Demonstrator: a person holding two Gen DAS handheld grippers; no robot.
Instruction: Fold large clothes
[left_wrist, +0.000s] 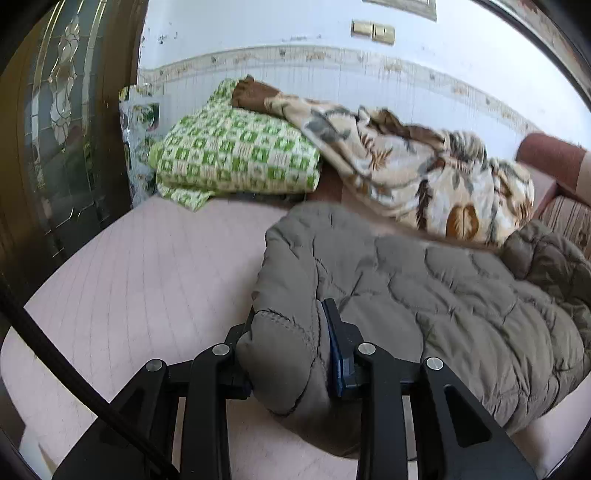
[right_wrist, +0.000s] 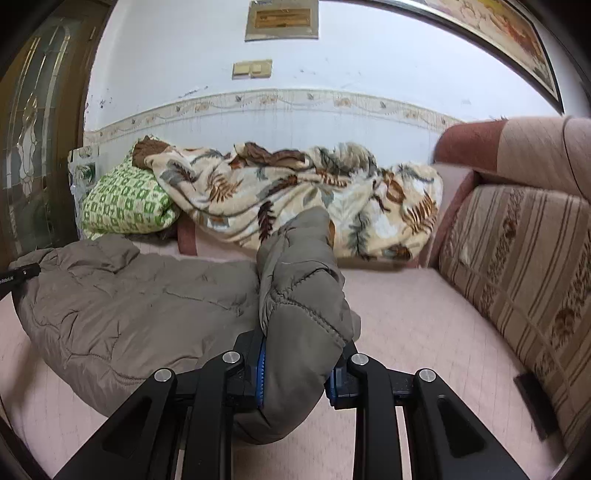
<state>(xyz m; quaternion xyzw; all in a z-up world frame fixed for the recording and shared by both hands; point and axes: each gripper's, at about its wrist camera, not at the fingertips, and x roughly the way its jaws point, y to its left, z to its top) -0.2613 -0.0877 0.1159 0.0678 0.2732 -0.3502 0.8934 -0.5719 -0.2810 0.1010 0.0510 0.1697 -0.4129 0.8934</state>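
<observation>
The taupe puffer jacket (left_wrist: 424, 288) is matt quilted cloth with stitched seams, the leaf-print blanket (right_wrist: 295, 192) looks fleecy, the pink sofa seat (left_wrist: 147, 273) is ribbed fabric, and both grippers are matt black plastic with shiny metal pins.

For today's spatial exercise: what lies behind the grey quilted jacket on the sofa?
Behind the grey quilted jacket lie a leaf-patterned blanket and a green checked pillow, resting against the wall. The blanket covers whatever is beneath it.

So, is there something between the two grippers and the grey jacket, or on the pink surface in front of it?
Nothing visible. The left gripper and right gripper already clamp the grey jacket. The pink surface beside it looks bare; the floral blanket lies behind.
</observation>
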